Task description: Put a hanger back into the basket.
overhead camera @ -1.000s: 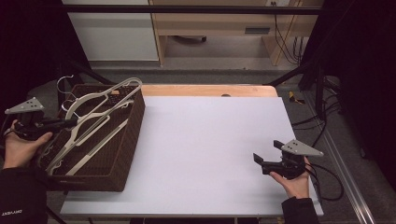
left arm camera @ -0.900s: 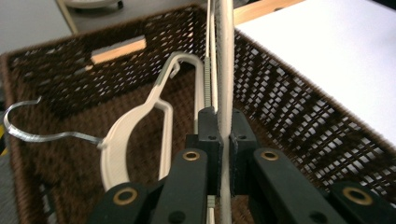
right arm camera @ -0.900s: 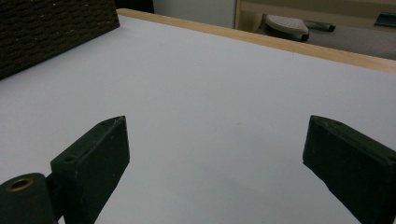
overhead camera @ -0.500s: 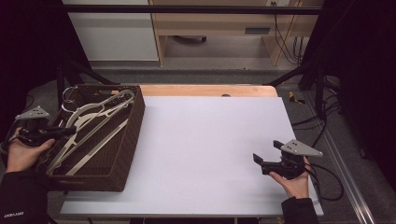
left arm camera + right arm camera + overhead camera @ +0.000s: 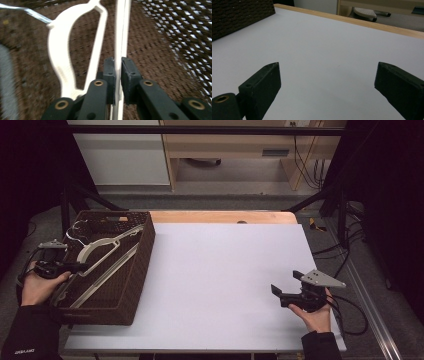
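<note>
A dark brown woven basket point(image 5: 129, 285) stands at the table's left side. White plastic hangers point(image 5: 102, 247) with metal hooks lie inside it. My left gripper point(image 5: 80, 267) reaches in over the basket's left rim and is shut on the straight bar of a white hanger point(image 5: 122, 32); the bar runs between its jaws, and the hanger's curved shoulder point(image 5: 58, 52) lies to the left over the woven bottom. My right gripper point(image 5: 286, 285) rests low over the white tabletop point(image 5: 324, 50) at the front right, open, with nothing between its jaws.
The basket's woven side point(image 5: 239, 15) shows at the far left in the right gripper view. A wooden strip point(image 5: 225, 216) edges the table's far side. Cables point(image 5: 350, 312) trail off the right edge. A black frame post point(image 5: 320, 195) stands behind.
The left gripper has lowered the hangers from above the rim down into the basket and drawn back toward the person. The right gripper has stayed still.
</note>
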Tool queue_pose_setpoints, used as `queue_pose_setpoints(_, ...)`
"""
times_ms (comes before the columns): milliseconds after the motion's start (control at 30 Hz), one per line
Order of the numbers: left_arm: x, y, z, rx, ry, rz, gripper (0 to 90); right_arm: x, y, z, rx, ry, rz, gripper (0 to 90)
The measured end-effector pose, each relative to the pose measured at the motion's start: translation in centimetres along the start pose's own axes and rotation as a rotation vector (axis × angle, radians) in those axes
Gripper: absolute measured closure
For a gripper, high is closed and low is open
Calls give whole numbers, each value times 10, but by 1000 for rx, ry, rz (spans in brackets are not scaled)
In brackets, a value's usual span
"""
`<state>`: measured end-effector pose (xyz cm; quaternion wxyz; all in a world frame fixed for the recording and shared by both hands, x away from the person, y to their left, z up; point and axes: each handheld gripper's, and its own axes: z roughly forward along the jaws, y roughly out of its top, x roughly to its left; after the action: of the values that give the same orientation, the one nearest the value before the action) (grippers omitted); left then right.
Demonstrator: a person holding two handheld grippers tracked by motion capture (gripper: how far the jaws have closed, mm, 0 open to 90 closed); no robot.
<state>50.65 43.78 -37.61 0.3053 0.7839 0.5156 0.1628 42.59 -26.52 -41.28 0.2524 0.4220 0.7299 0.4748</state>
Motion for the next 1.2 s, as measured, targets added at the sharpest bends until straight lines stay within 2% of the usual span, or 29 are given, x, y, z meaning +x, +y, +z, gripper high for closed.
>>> queue_pose_setpoints(100,1,-3,-5,-8,51,-26,769,0,0,0,0,0,-1,71)
queue_pose_setpoints(133,1,-4,-6,-24,72,-37,745,0,0,0,-1,1,1,71)
queue_pose_setpoints(200,1,-6,-10,-33,99,-36,729,0,0,-1,-3,0,2,71)
queue_pose_setpoints(367,-8,-9,-25,-128,91,-26,676,0,0,-1,-2,-1,4,70)
queue_pose_setpoints(400,-13,-9,-27,-148,75,-25,663,0,0,-1,-2,-1,3,70)
queue_pose_setpoints(467,-23,-9,-32,-199,71,-16,629,0,0,-1,-4,-2,3,69)
queue_pose_setpoints(500,-28,-9,-34,-219,52,-7,606,0,0,-1,-6,1,3,68)
queue_pose_setpoints(600,-46,-9,-38,-272,29,24,529,-1,1,-2,-12,-6,5,67)
queue_pose_setpoints(633,-46,-9,-38,-272,29,24,506,-1,1,-3,-15,-6,3,66)
queue_pose_setpoints(667,-60,-8,-39,-309,3,33,474,-1,1,-3,-18,-5,4,65)
queue_pose_setpoints(700,-67,-8,-38,-334,-11,36,445,-1,1,-3,-21,-6,1,64)
queue_pose_setpoints(733,-73,-8,-38,-350,-29,45,424,-1,1,-4,-24,-5,2,63)
queue_pose_setpoints(767,-73,-8,-38,-350,-29,45,401,-1,1,-4,-24,-6,1,62)
queue_pose_setpoints(800,-87,-7,-37,-384,-58,50,374,-2,1,-4,-26,-7,1,61)
queue_pose_setpoints(933,-114,-6,-32,-445,-118,71,274,-2,1,-6,-36,-2,2,61)
queue_pose_setpoints(1000,-127,-6,-29,-464,-151,80,223,-2,1,-8,-44,0,4,60)
queue_pose_setpoints(1033,-127,-6,-29,-464,-151,80,192,-2,2,-8,-47,-4,4,60)
queue_pose_setpoints(1067,-140,-6,-25,-467,-165,110,164,-2,2,-9,-50,0,8,60)
queue_pose_setpoints(1200,-158,-8,-18,-465,-203,152,109,-4,2,-12,-68,2,1,58)
